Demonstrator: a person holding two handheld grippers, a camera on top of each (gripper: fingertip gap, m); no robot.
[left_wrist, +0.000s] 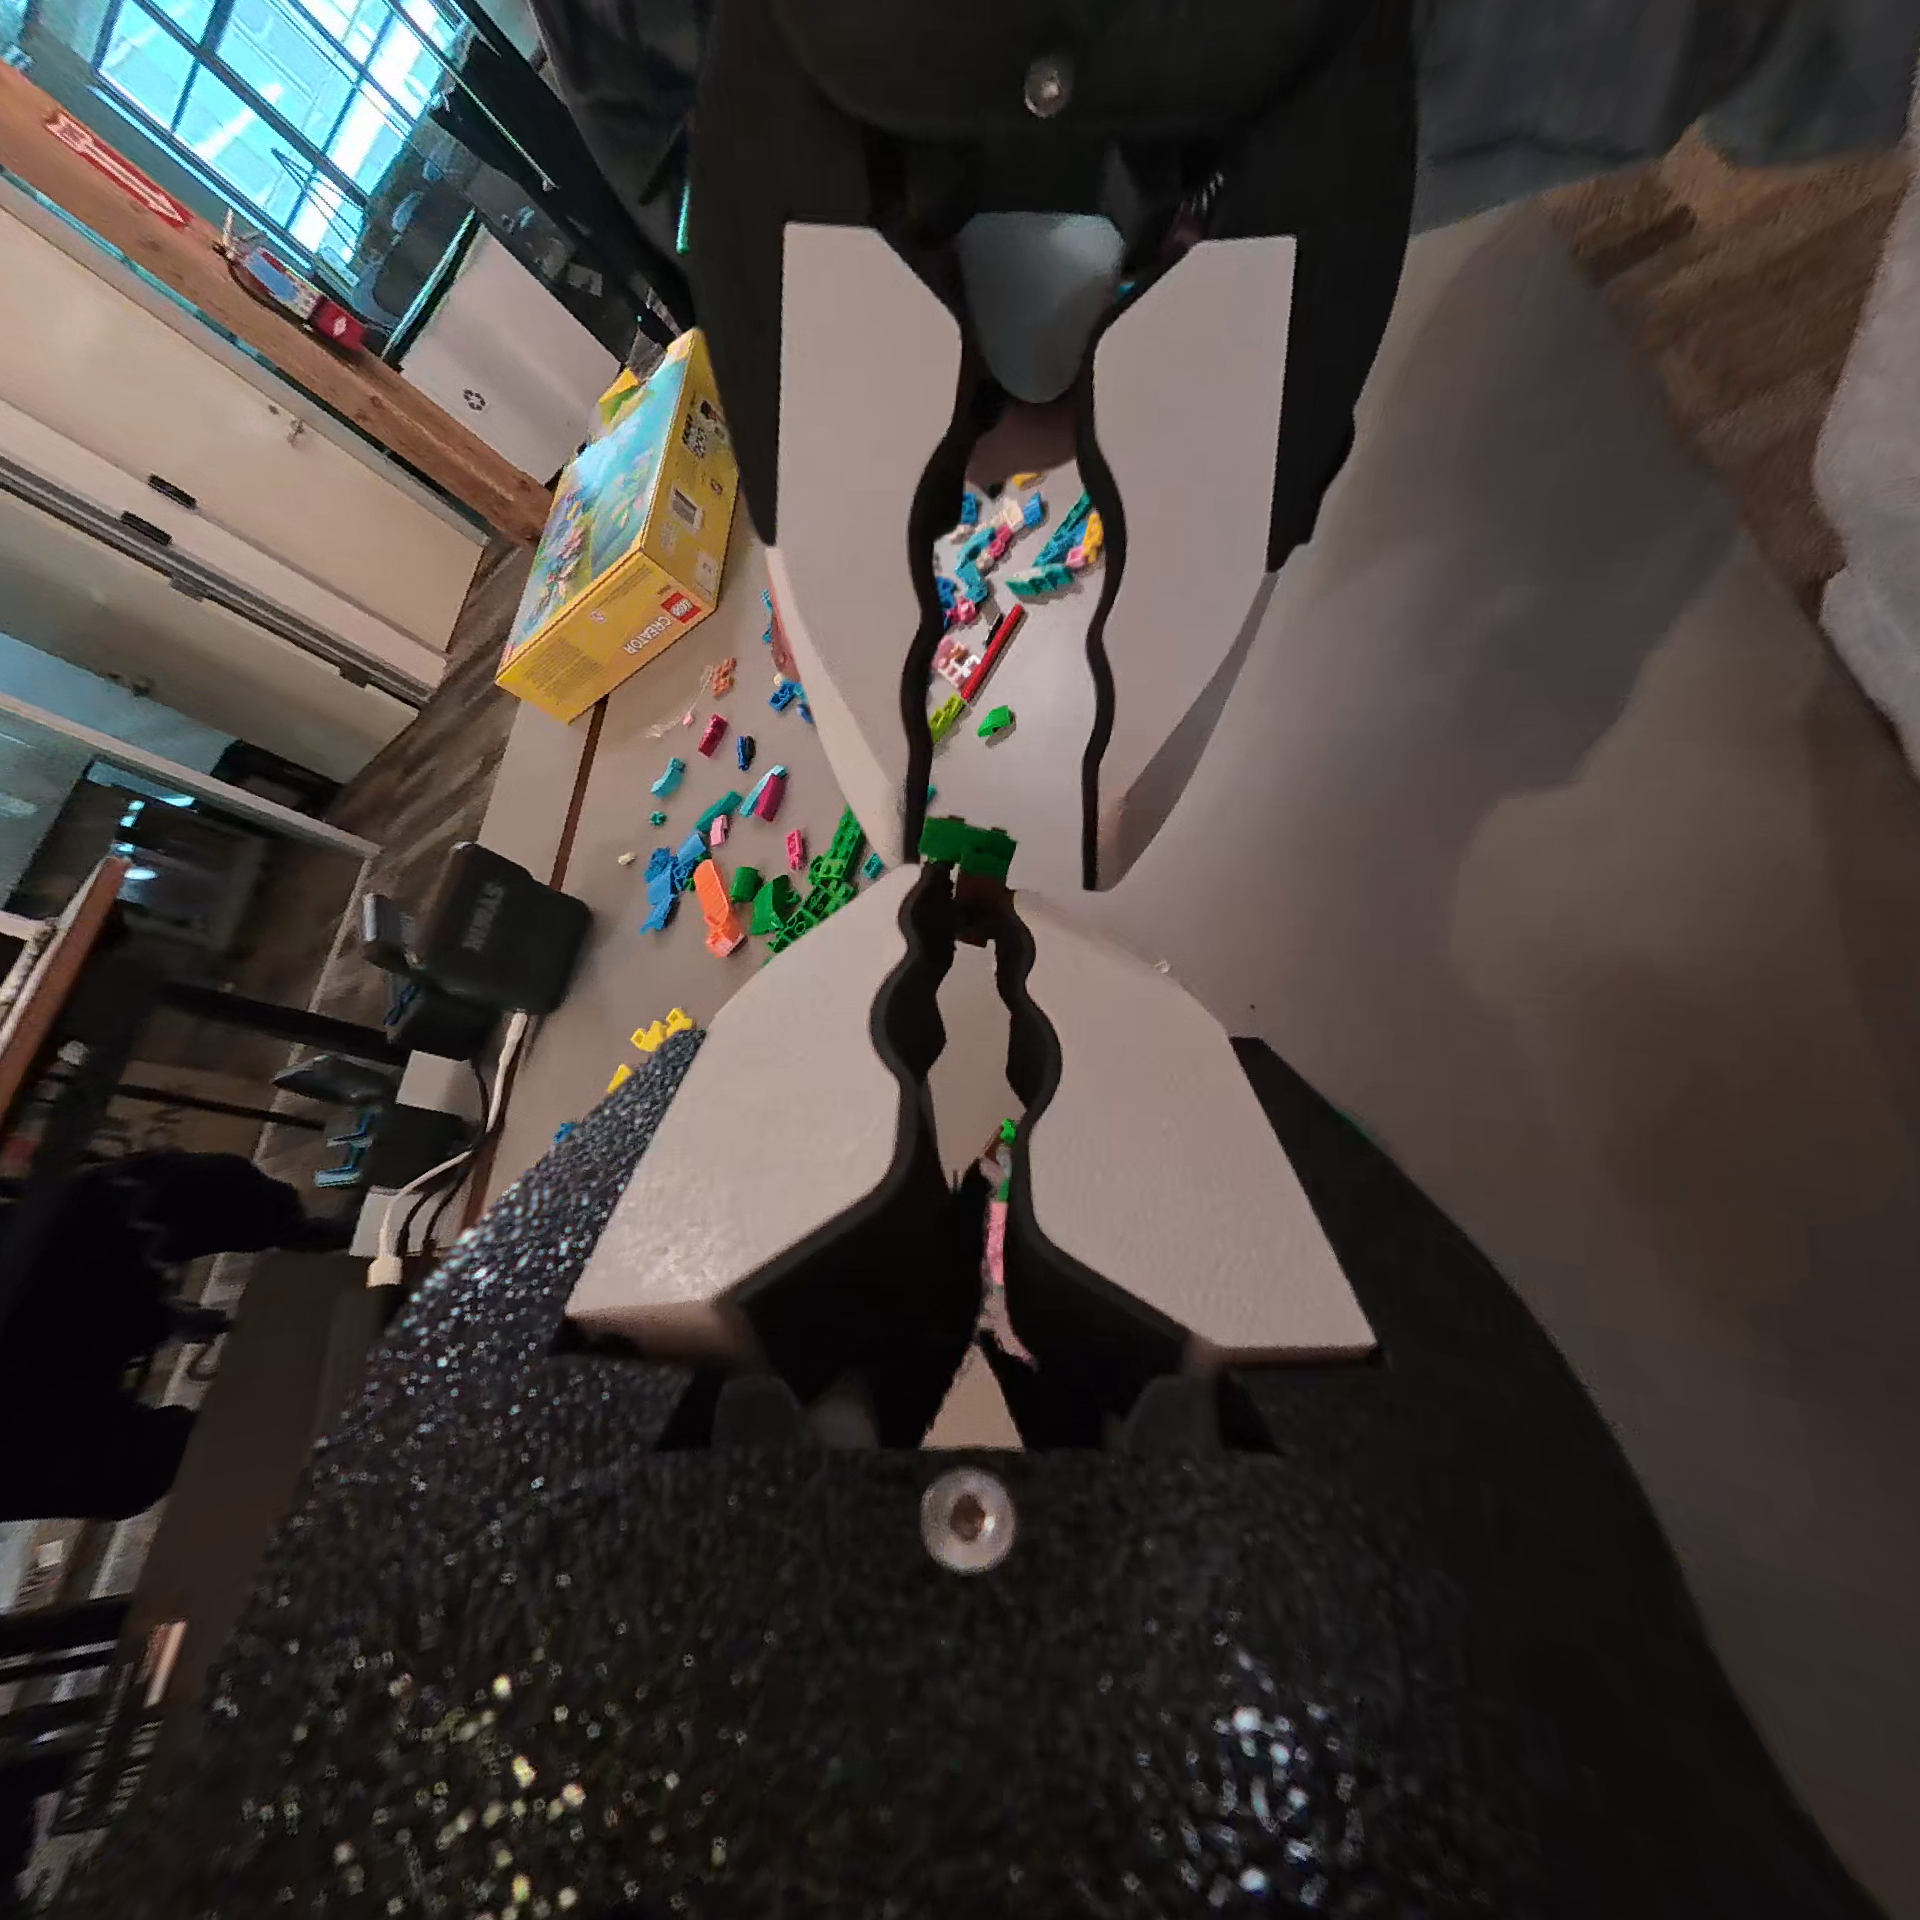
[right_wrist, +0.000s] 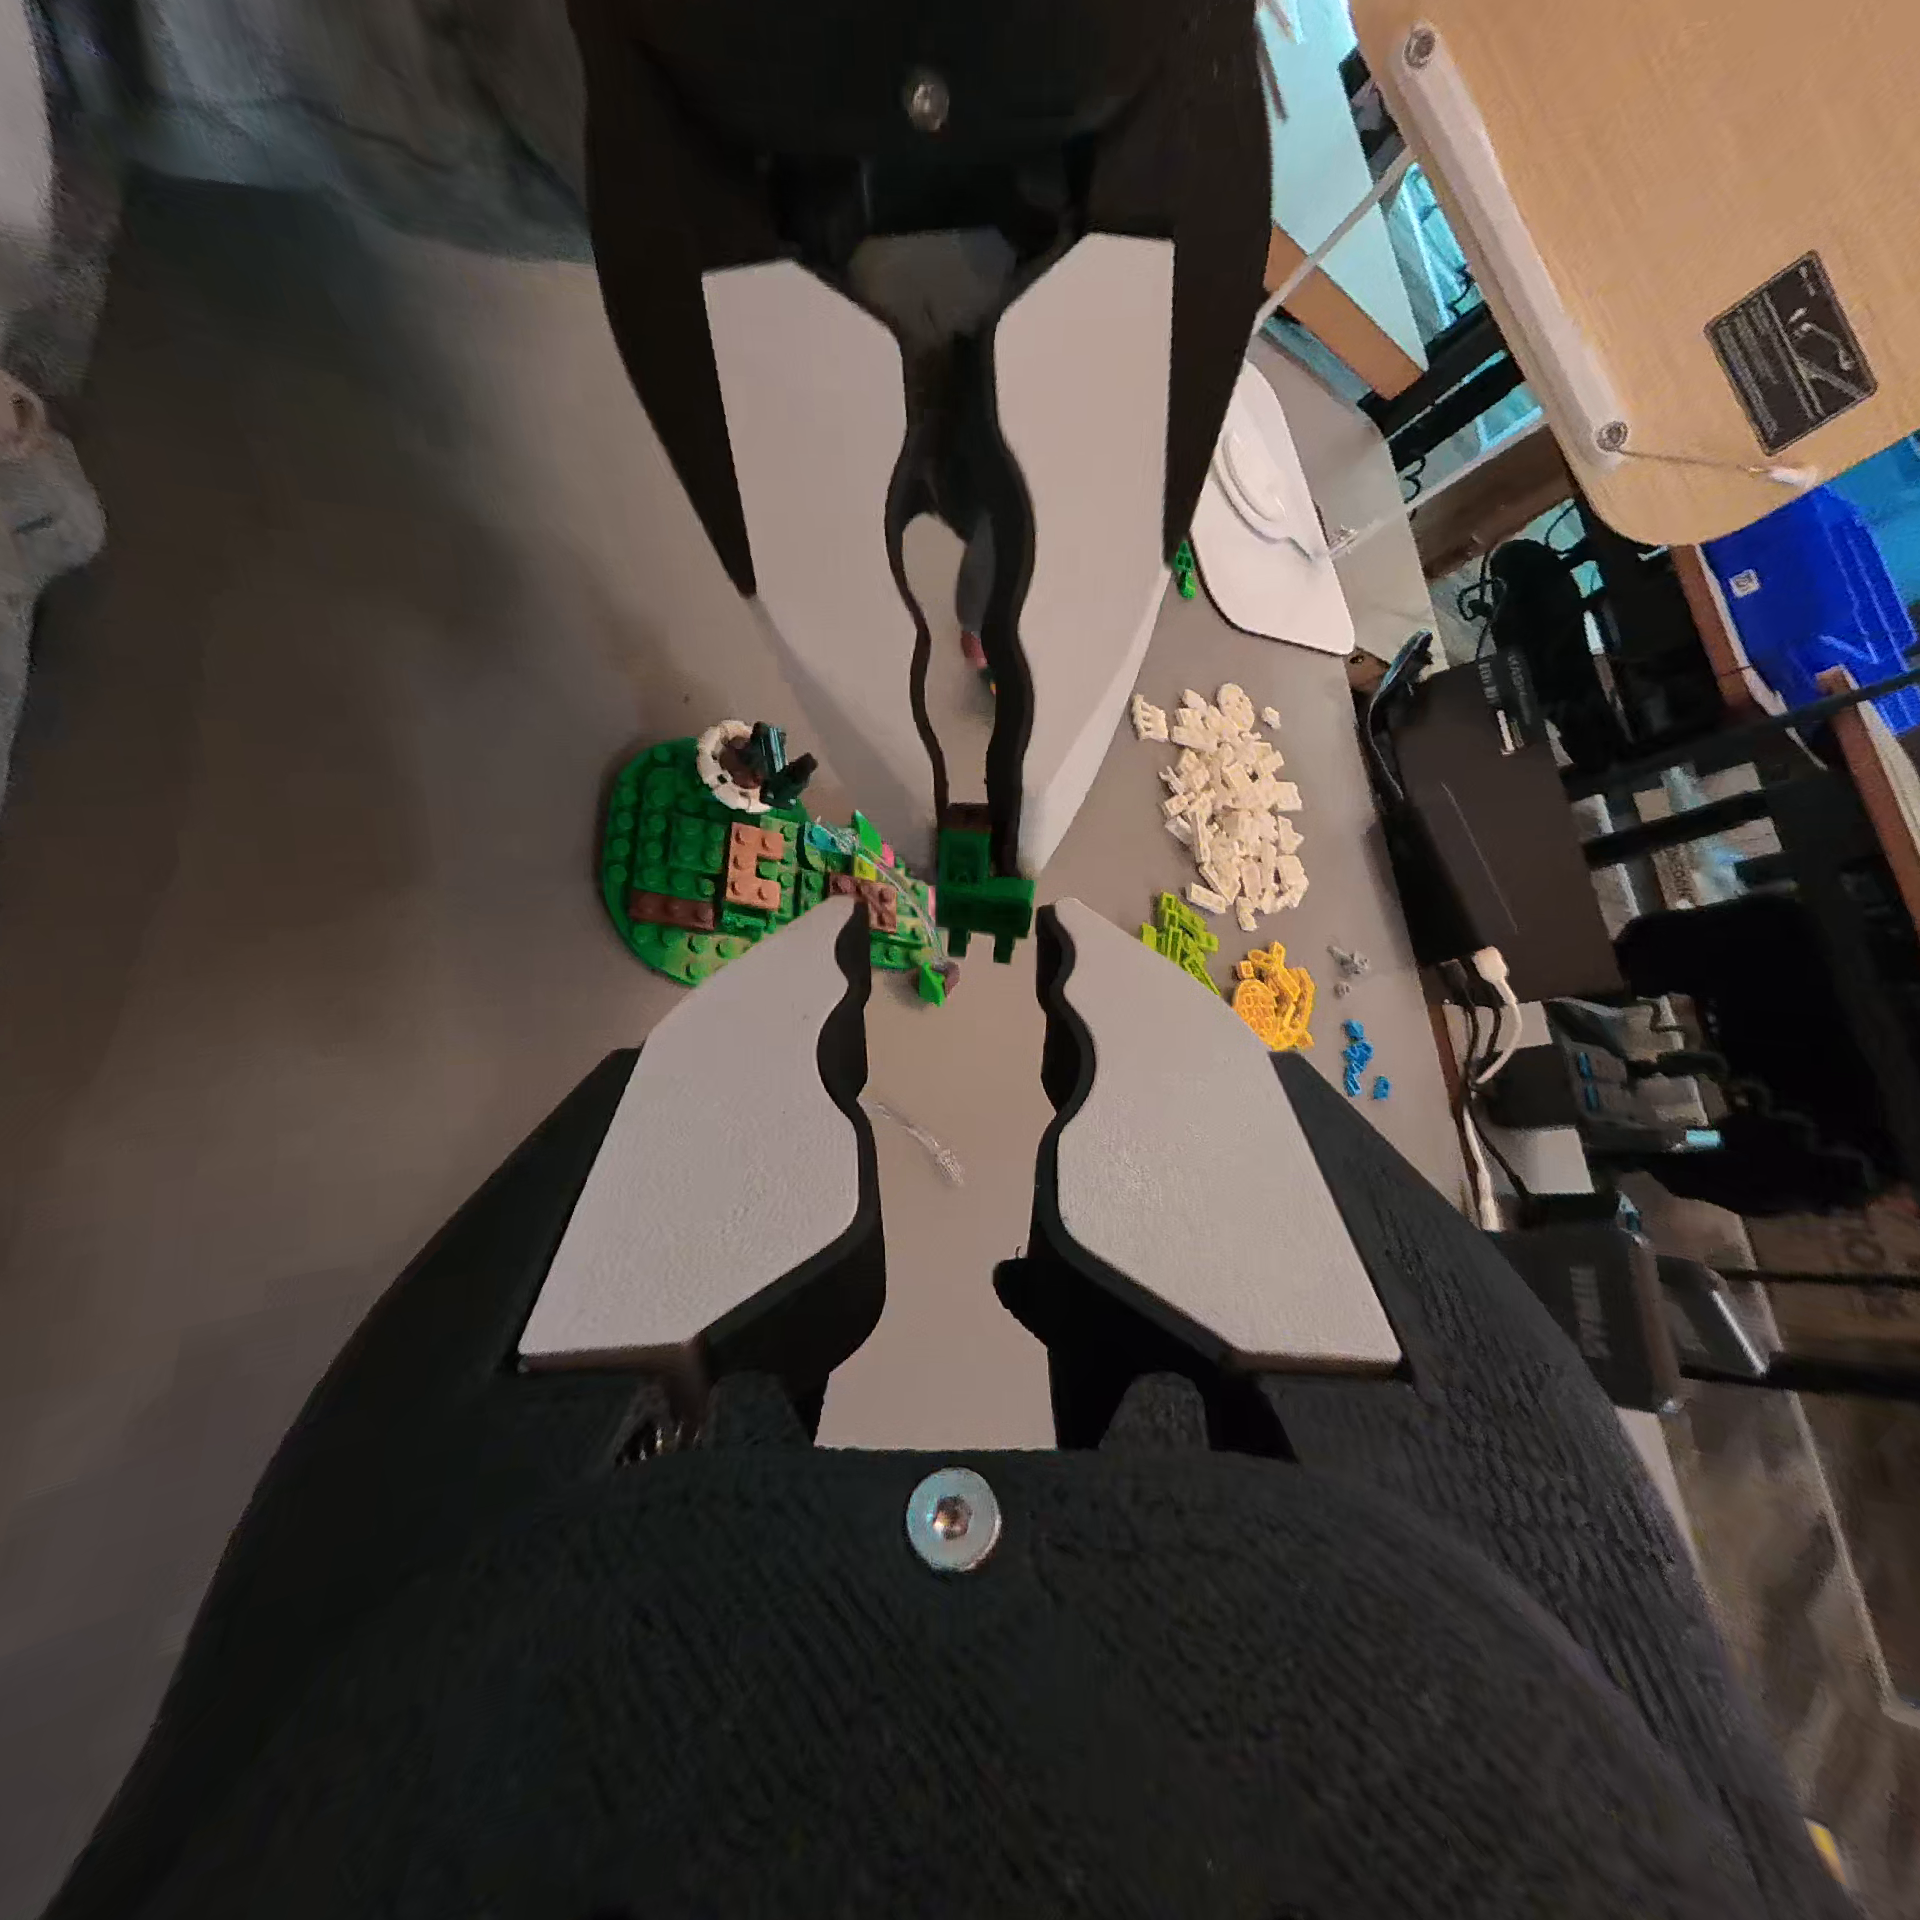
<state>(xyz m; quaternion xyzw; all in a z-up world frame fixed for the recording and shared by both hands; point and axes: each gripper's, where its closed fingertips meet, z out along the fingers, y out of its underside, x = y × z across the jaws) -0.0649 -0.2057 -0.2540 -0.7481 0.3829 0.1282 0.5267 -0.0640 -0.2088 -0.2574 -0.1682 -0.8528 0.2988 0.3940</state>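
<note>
1. The left gripper has its fingers pinching a small green and brown plastic brick cluster.
2. The right gripper has its fingers spread, just beside the cluster.
3. A yellow cardboard box, shut, stands on the grey desk beside loose coloured bricks.

Both views are moderately lit, with dull, even indoor light on the grey table. In the left wrist view, daylight enters through the window at the upper left, which is nearly blown out. The right half of that frame is smeared and soft, likely from motion. In the right wrist view the left side is equally blurred, while the white brick pile at centre right stays fairly sharp. Fisheye distortion bends straight edges near the borders. Specular sparkle dots the black gripper body in the lower left. Shadows are soft and faint.
</note>
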